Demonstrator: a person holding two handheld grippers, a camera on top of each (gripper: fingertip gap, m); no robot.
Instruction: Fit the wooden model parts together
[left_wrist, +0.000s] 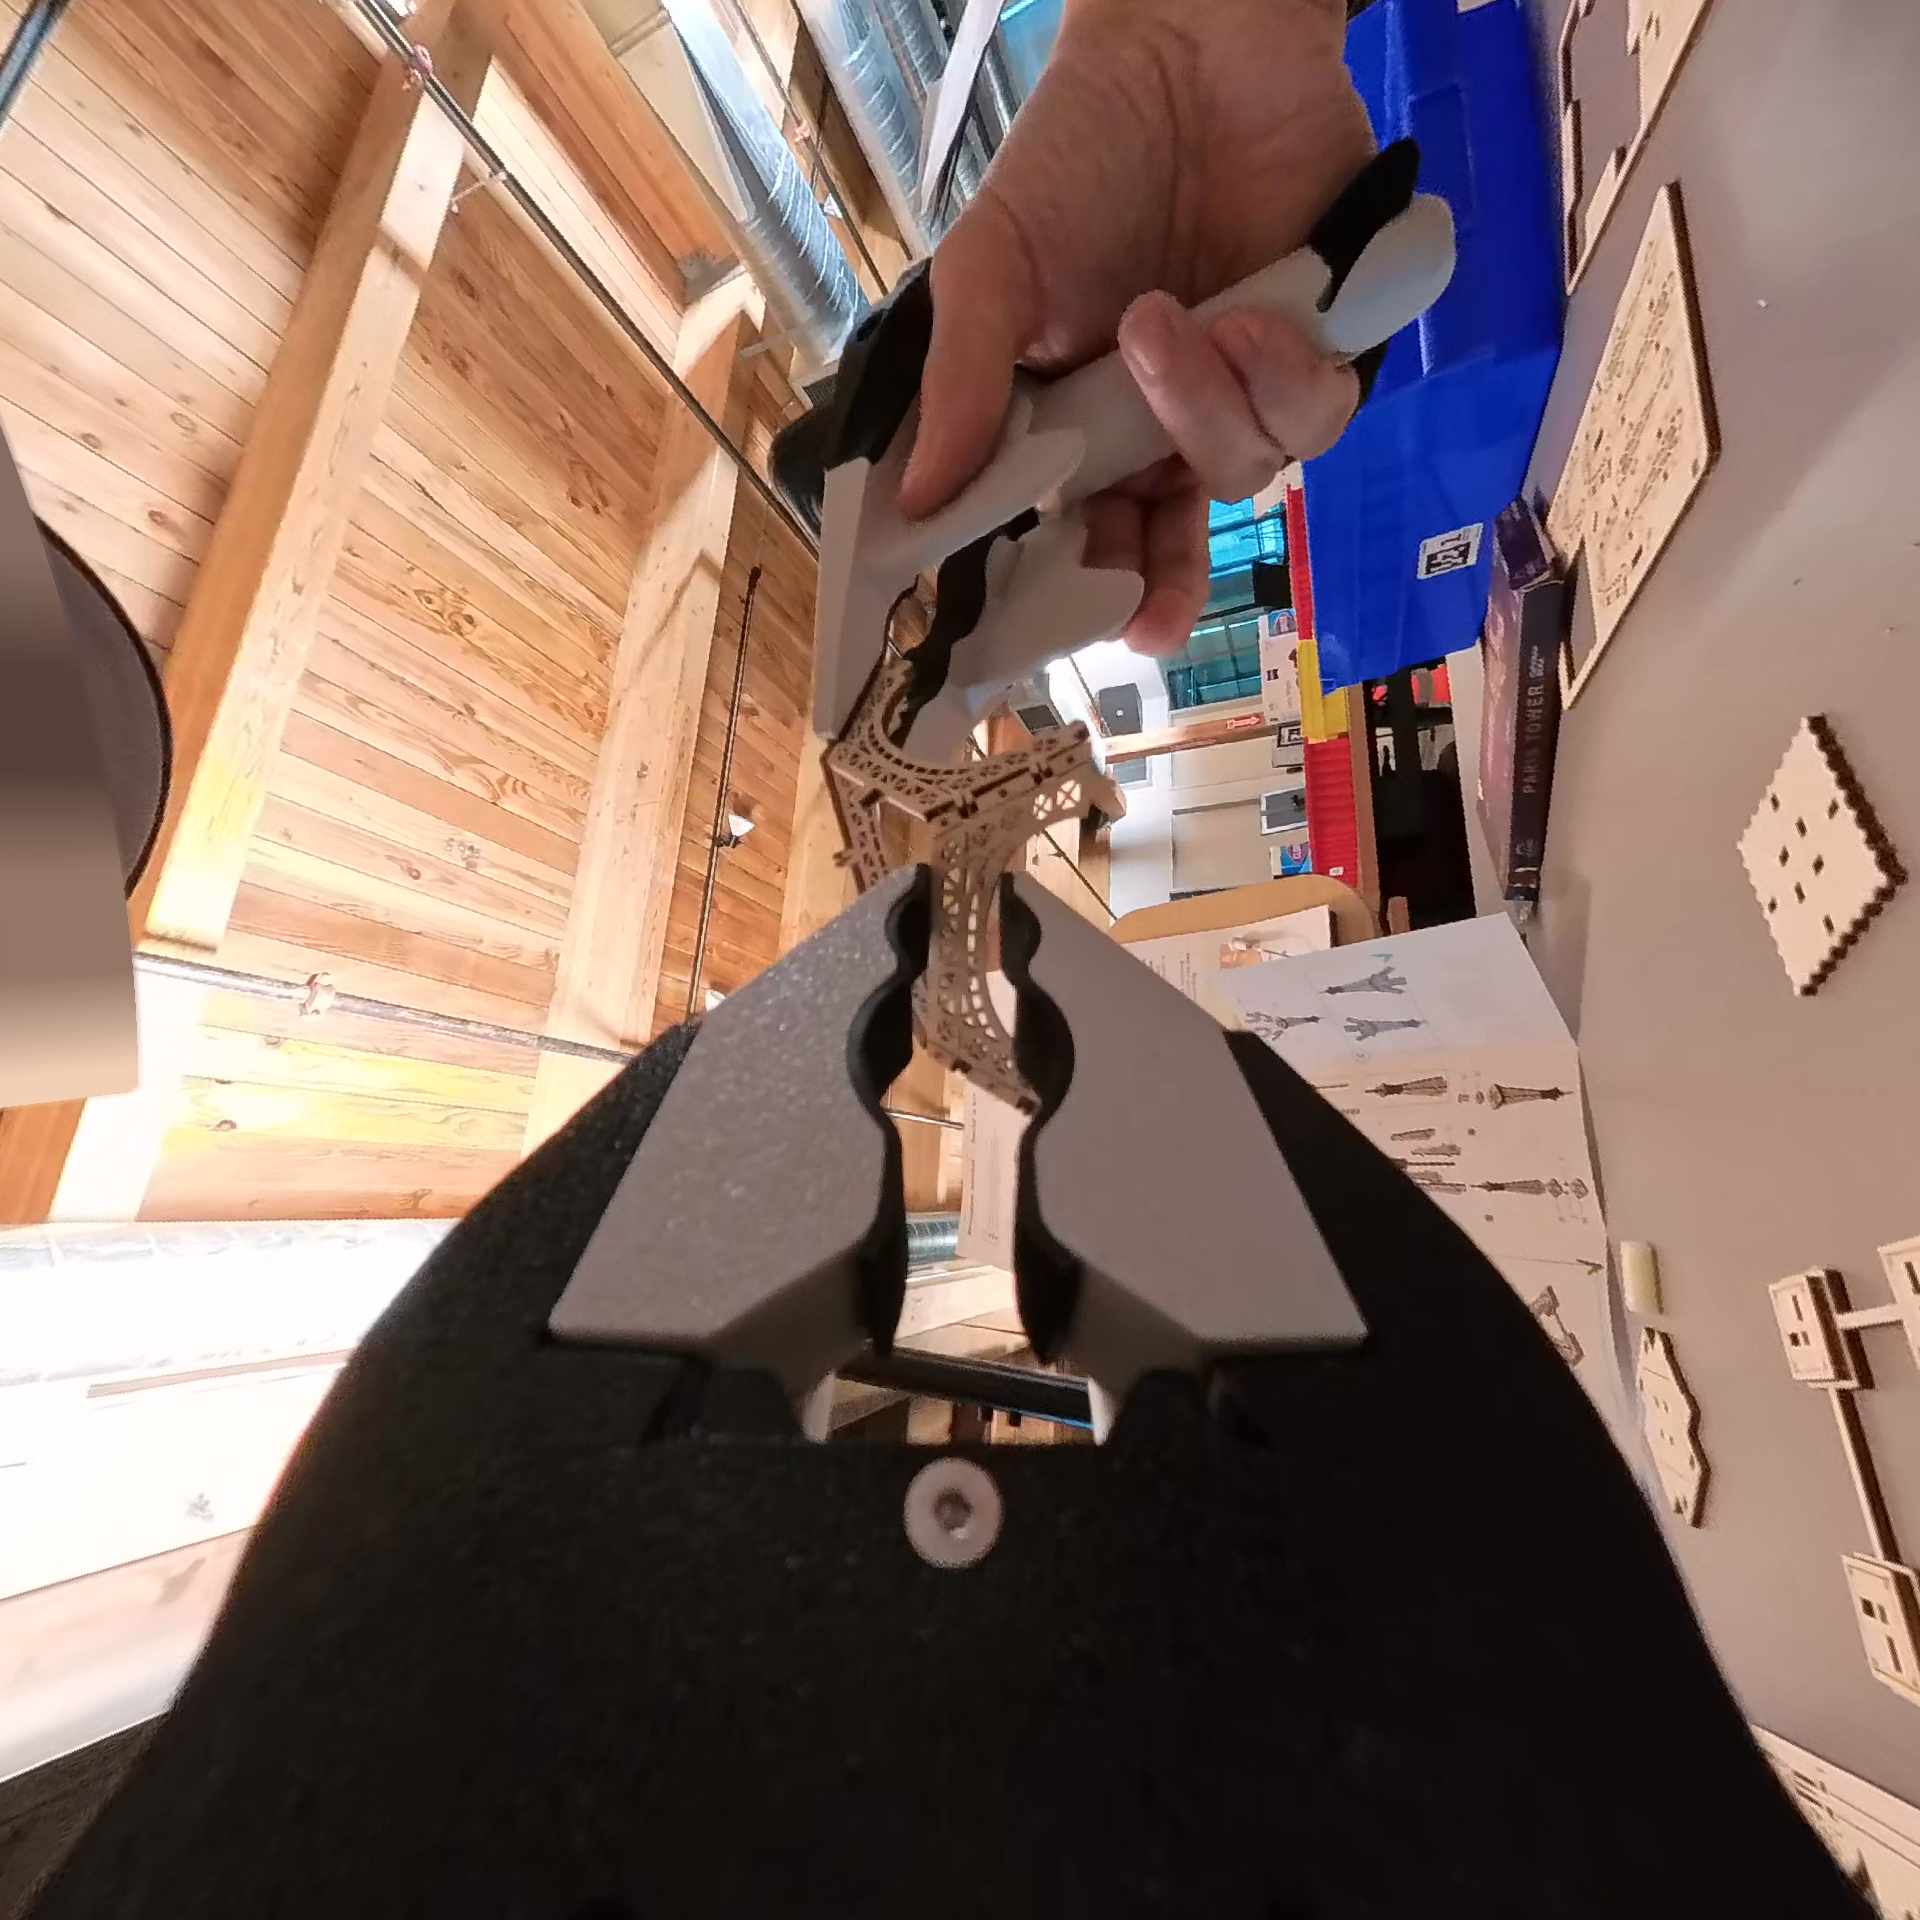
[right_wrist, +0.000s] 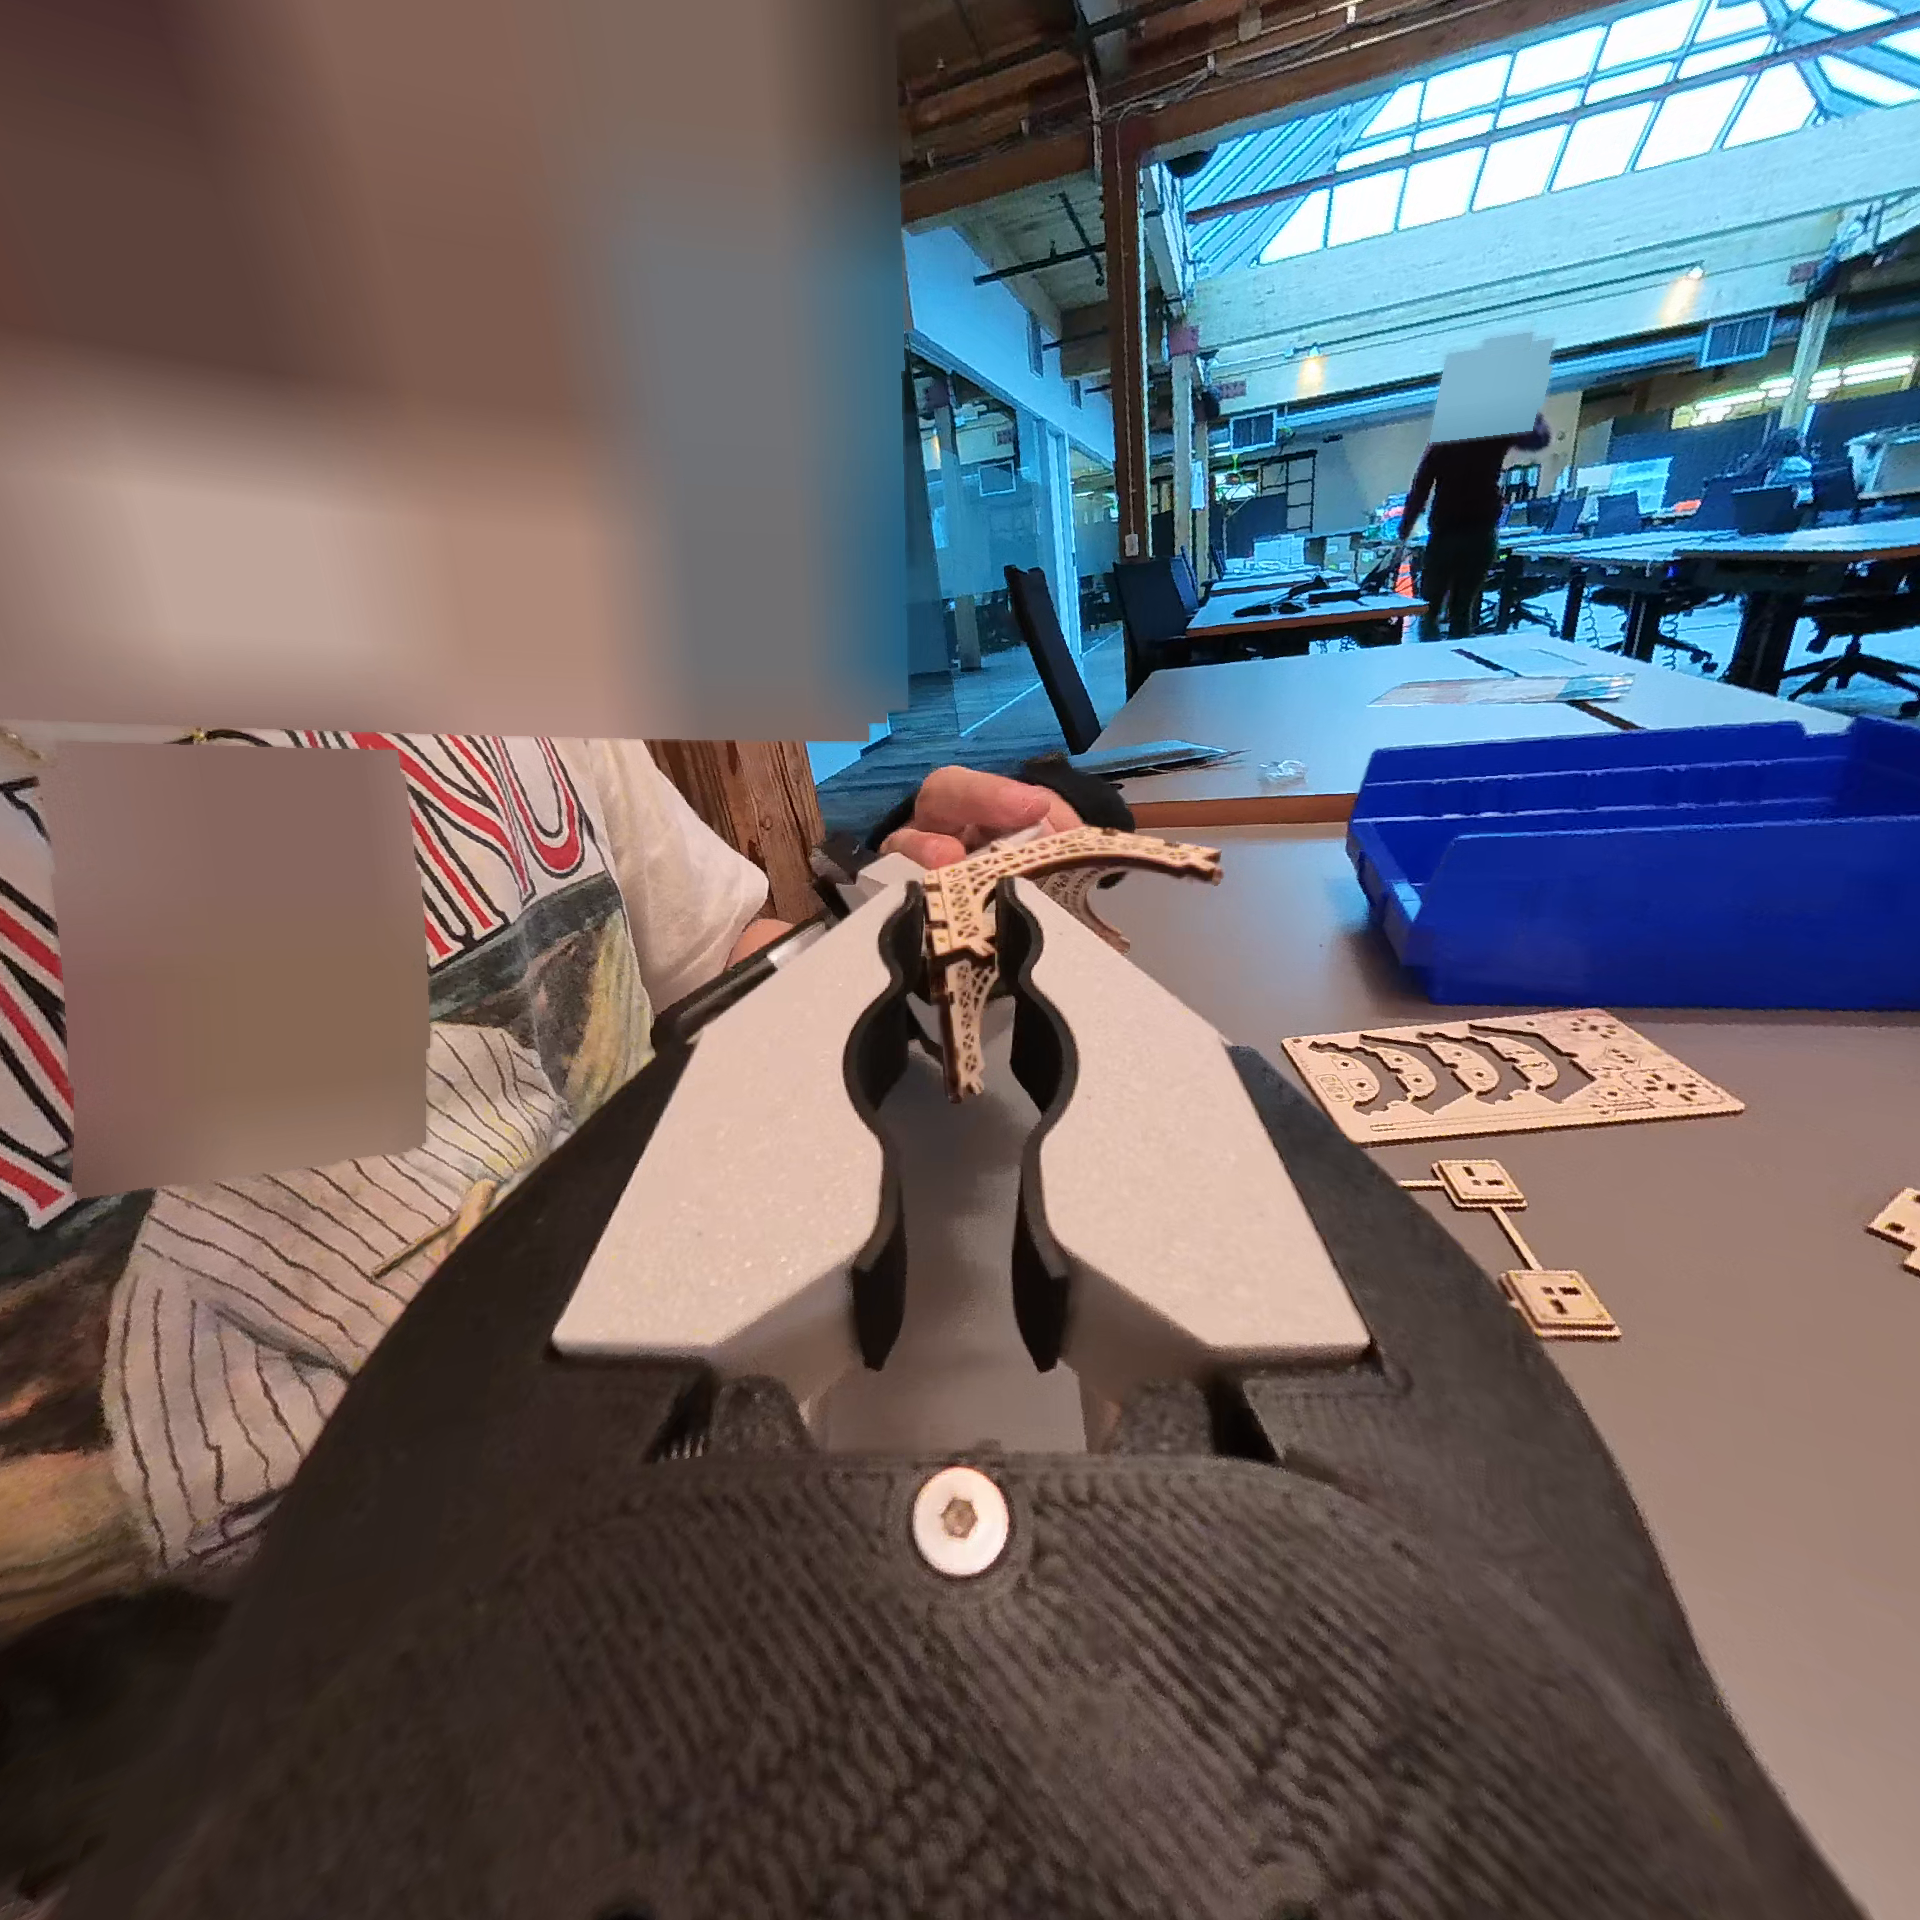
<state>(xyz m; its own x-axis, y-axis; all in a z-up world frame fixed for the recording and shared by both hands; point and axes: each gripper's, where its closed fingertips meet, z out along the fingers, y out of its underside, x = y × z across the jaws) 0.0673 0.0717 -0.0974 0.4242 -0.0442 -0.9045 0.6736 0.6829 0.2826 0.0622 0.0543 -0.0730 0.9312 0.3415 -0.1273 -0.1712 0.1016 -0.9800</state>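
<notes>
A wooden lattice model piece (left_wrist: 971, 805), made of curved arch legs joined at a corner, is held in the air over the grey table (left_wrist: 1745, 1091). My left gripper (left_wrist: 961, 888) is shut on one curved leg, which runs down between its fingers. My right gripper (left_wrist: 873, 743), held by a hand (left_wrist: 1132, 260), is shut on another leg from the far side. In the right wrist view my right gripper (right_wrist: 961, 904) pinches a leg of the same model (right_wrist: 1049, 857). The other hand (right_wrist: 977, 800) shows behind it; the left gripper's tips are mostly hidden there.
A blue bin (right_wrist: 1631, 883) stands on the table at the back right. A punched wooden parts sheet (right_wrist: 1507, 1070), small square parts on a strip (right_wrist: 1507, 1236), a holed square plate (left_wrist: 1818, 852), an instruction sheet (left_wrist: 1434, 1091) and a dark box (left_wrist: 1522, 707) lie on the table. My left and right fingertips are right by each other.
</notes>
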